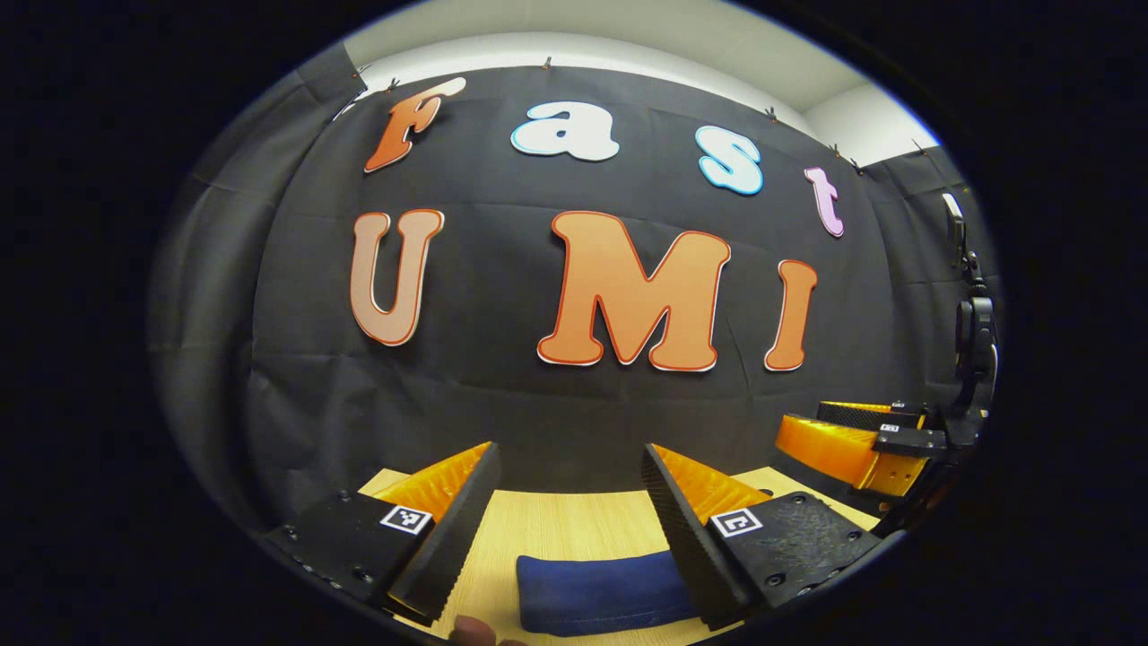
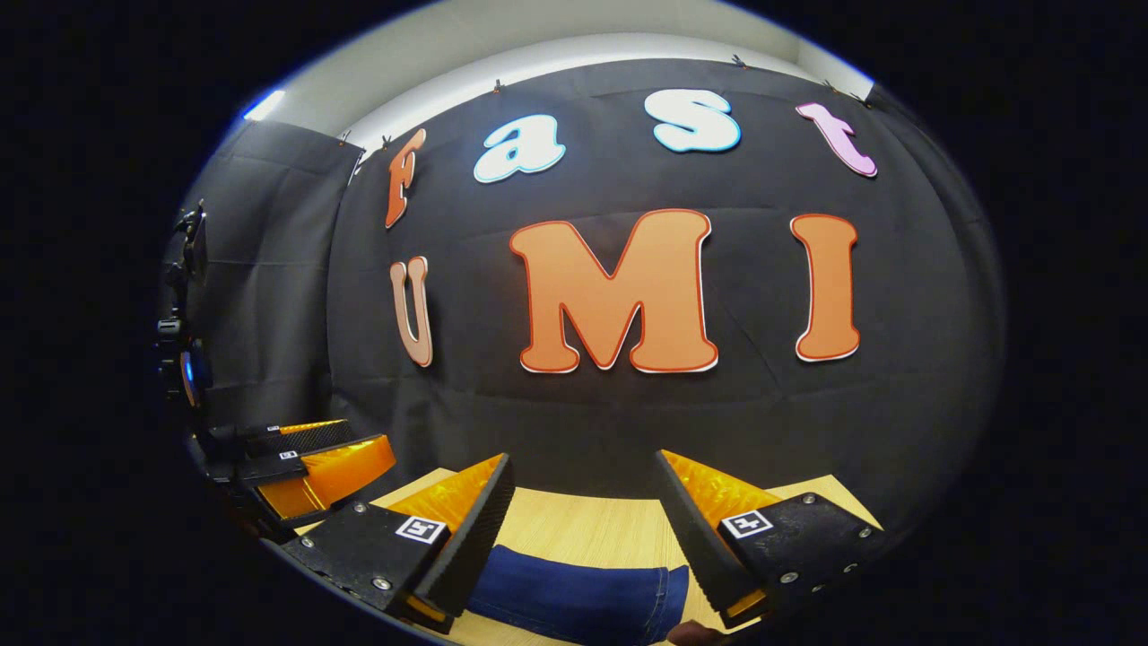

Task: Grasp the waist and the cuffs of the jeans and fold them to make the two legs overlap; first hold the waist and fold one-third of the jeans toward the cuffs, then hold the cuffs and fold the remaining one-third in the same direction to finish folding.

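Dark blue jeans [image 1: 599, 590] lie folded into a compact bundle on the light wooden table [image 1: 556, 525]. In the left gripper view they sit low between my left gripper's [image 1: 567, 467] open fingers, which hang above them with nothing held. In the right gripper view the jeans [image 2: 583, 597] also lie below and between my right gripper's [image 2: 583, 475] open fingers, a seam showing near their right end. The right gripper [image 1: 852, 440] also appears at the right of the left gripper view, and the left gripper [image 2: 314, 462] at the left of the right gripper view.
The black cloth wall stands close behind the table's far edge [image 2: 583, 493]. A dark stand with gear [image 1: 973, 341] rises at the right of the left gripper view, and the same gear [image 2: 184, 359] is at the left of the right gripper view. A fingertip [image 1: 471, 632] peeks in at the bottom.
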